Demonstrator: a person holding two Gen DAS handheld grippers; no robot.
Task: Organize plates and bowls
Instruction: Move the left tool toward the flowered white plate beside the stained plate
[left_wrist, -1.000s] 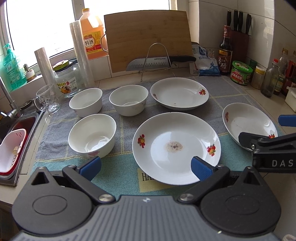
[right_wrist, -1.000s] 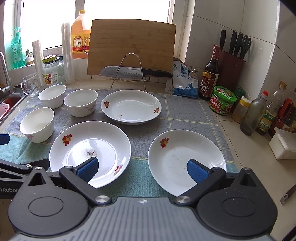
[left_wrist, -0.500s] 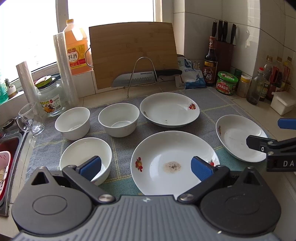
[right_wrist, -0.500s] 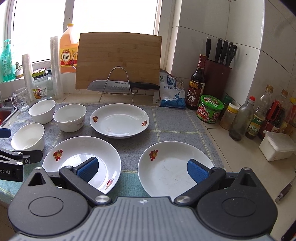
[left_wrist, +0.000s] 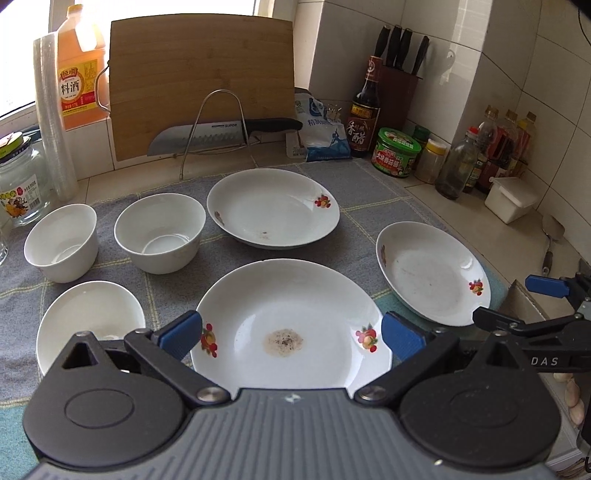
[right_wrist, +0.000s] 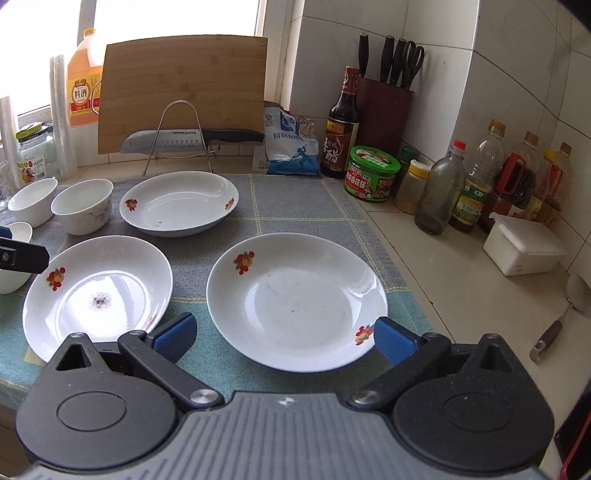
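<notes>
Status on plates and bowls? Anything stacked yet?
Nothing done: three plates and three bowls sit separate on the mat. Left gripper and right gripper are open, holding nothing. All stacking remains.

My left gripper (left_wrist: 291, 334) has a grey ribbed body, black linkage arms with silver pivot screws behind its fingers, and blue textured pads (left_wrist: 181, 334). My right gripper (right_wrist: 283, 334) looks identical; white "DAS" lettering marks its side behind the fingers.
</notes>
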